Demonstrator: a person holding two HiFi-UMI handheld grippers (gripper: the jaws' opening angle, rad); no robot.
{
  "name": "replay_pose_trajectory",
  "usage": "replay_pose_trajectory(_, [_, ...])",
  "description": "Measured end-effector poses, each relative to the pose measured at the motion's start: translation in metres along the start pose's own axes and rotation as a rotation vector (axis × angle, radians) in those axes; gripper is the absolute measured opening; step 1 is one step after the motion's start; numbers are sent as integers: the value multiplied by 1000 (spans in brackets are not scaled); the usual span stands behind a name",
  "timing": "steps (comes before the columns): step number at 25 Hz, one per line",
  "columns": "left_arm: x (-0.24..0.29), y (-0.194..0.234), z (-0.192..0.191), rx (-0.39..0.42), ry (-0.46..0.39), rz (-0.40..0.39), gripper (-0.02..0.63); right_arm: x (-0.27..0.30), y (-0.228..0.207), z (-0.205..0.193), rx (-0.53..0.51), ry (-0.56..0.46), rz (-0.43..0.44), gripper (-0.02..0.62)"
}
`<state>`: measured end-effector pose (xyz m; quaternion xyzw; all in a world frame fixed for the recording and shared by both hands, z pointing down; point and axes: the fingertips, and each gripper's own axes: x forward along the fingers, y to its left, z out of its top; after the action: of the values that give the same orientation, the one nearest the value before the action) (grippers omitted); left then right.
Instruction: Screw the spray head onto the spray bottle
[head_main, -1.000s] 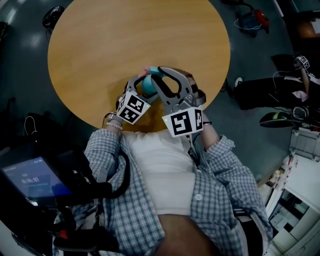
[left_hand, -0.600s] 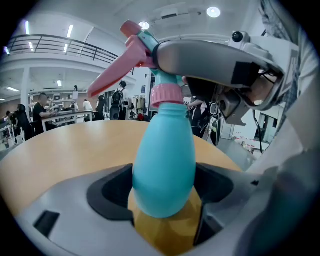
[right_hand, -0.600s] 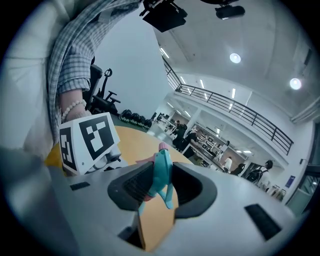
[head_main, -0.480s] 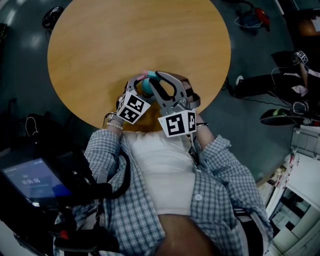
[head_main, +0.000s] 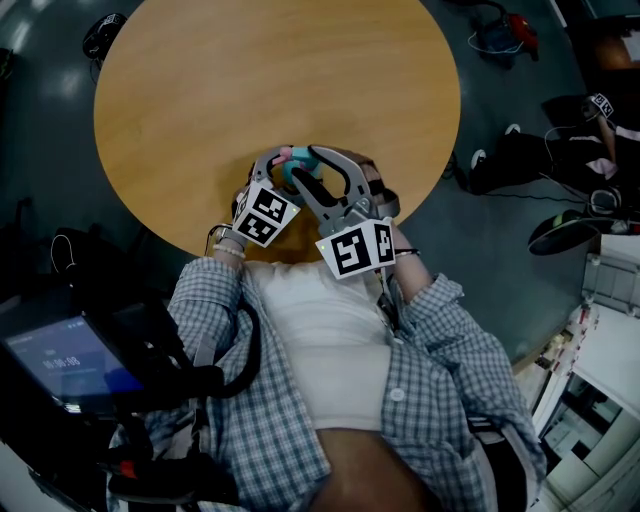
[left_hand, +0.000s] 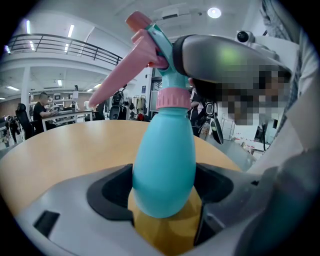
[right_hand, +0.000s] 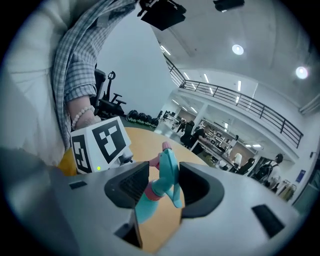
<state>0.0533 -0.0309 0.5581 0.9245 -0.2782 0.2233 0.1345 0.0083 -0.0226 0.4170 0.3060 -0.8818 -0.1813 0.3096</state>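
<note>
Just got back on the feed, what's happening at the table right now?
A person works over the round wooden table with a gripper in each hand. The left gripper is clamped on the body of the teal spray bottle. The pink-and-teal spray head already sits on the bottle's neck, between the jaws of the right gripper, which have just been opening and do not clamp it. Whether the head is screwed fully tight cannot be told.

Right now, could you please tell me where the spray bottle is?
The spray bottle is clamped in the fingers of the left gripper; in the head view it is near the middle, above the near part of the round table.
</note>
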Motion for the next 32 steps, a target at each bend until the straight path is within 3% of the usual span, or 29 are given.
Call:
replay_pose_trajectory(11, [-2,0,0,-4,-2,-1,382,-10,-9,5,137,-38,85,193])
replay_pose_trajectory(17, [-3,0,-1,-4,-4,0,382,-24,-19,4,245,-145,173,193])
replay_pose_trajectory(22, [-5,1,0,-4,-5,-2,382,-30,-20,-32,374,-76,456,192])
replay_pose_trajectory(26, [-9,1,-1,-2,-7,-4,382,-19,-12,-45,331,-38,680,192])
replay_pose_trajectory(32, [-21,0,-4,6,-2,-13,382,0,8,-37,230,-30,935,190])
